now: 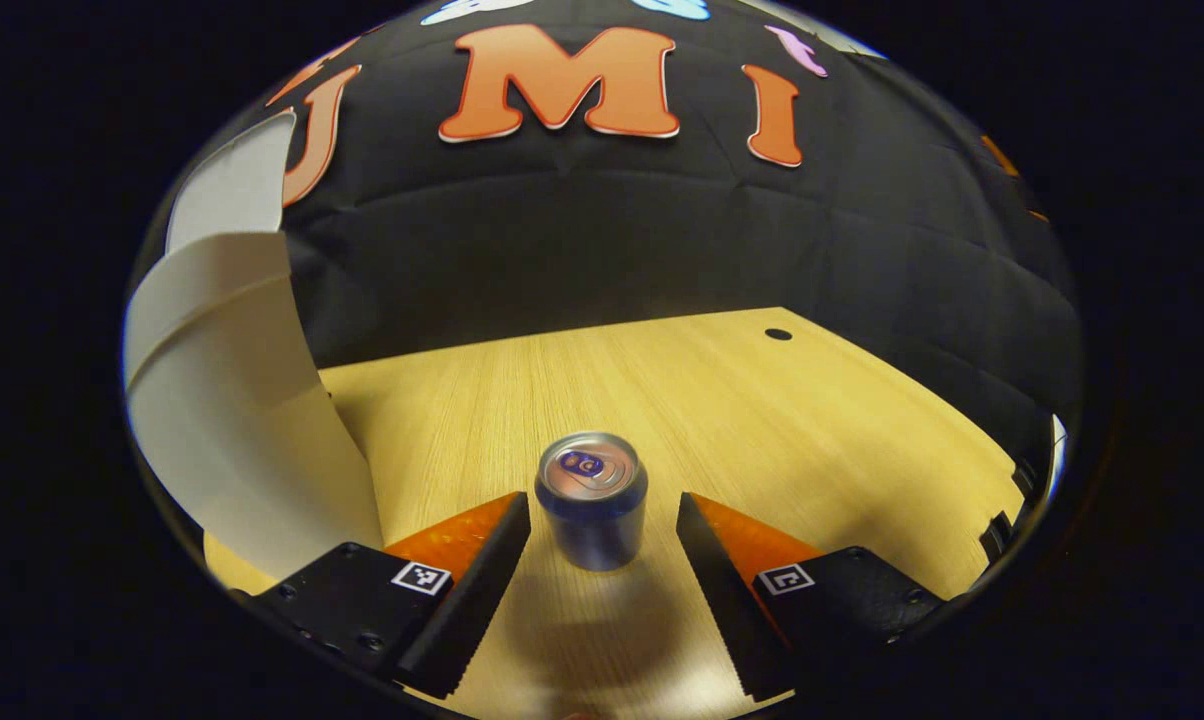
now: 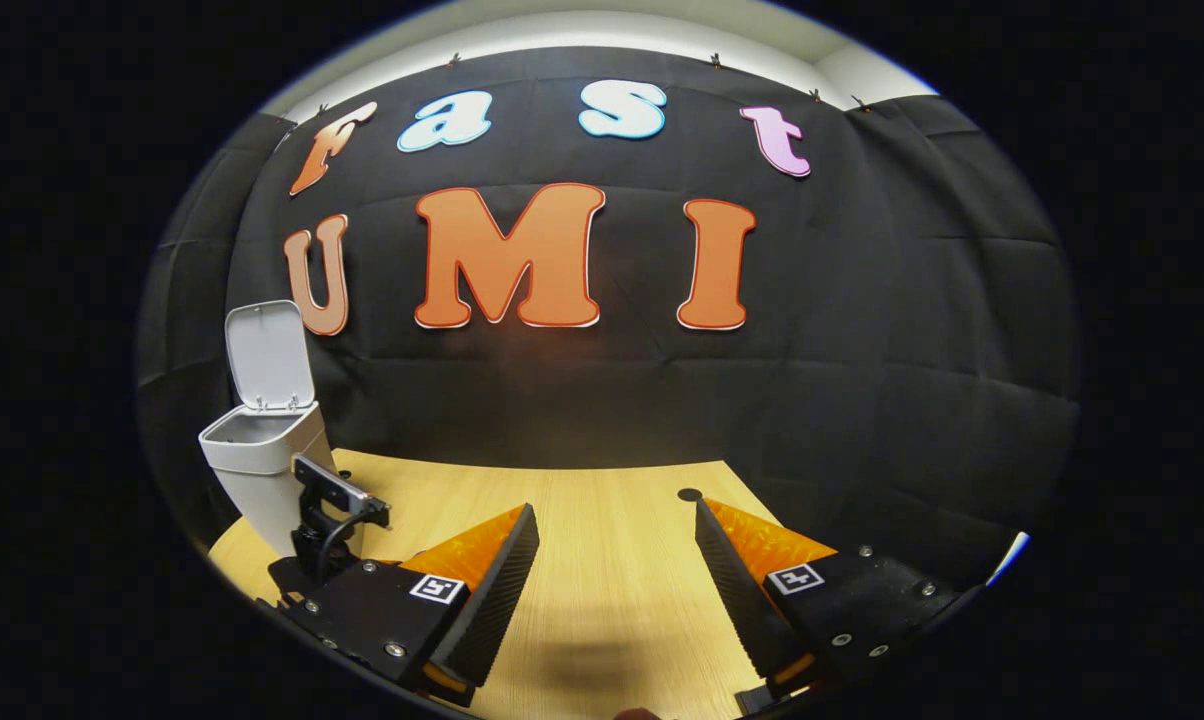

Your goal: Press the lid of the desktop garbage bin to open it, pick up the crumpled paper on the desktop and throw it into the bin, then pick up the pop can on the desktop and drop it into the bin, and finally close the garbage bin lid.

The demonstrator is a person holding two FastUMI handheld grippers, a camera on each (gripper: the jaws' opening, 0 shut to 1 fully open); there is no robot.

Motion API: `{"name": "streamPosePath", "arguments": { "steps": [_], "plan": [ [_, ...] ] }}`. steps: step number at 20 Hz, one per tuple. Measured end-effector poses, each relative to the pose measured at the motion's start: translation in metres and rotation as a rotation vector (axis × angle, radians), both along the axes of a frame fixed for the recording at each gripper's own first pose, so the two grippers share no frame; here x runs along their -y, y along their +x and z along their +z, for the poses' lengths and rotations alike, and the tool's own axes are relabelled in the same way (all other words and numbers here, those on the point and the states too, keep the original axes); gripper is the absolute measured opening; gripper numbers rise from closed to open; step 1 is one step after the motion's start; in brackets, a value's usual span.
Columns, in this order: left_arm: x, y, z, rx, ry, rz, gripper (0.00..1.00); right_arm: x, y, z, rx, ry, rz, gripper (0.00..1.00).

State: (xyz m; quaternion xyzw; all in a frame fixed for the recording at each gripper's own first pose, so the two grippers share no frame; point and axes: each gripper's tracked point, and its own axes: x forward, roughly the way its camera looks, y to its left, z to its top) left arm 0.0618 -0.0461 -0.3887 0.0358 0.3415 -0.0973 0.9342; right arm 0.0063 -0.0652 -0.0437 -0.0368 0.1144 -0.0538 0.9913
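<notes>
Left tongs [image 1: 602,520] agape, pop can [image 1: 592,498] between, untouched.

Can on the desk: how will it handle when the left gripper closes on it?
The can stands upright between the open left gripper, so it may tip if nudged off-centre. Smooth metal wall: probably slippery. Looks thin-walled, likely light and apt to dent under a hard squeeze.

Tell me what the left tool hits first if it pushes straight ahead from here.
The pop can. It stands upright on the table, centred between the open left tool, apparently untouched, though depth is hard to judge.
</notes>
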Motion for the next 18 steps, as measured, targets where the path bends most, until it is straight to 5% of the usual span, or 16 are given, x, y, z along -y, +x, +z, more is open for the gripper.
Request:
{"name": "streamPosePath", "arguments": {
  "steps": [10, 12, 18],
  "plan": [
    [0.002, 0.025, -0.037, -0.051, 0.006, 0.023, 0.96, 0.007, -0.004, -0.004, -0.031, -0.020, -0.033, 0.94],
    [0.004, 0.025, -0.037, -0.046, 0.005, 0.021, 0.87, 0.008, -0.004, -0.008, -0.038, -0.017, -0.036, 0.94],
    [-0.002, 0.026, -0.031, -0.040, 0.046, 0.018, 0.83, 0.006, -0.003, -0.007, -0.031, -0.010, -0.043, 0.94]
  ]
}}
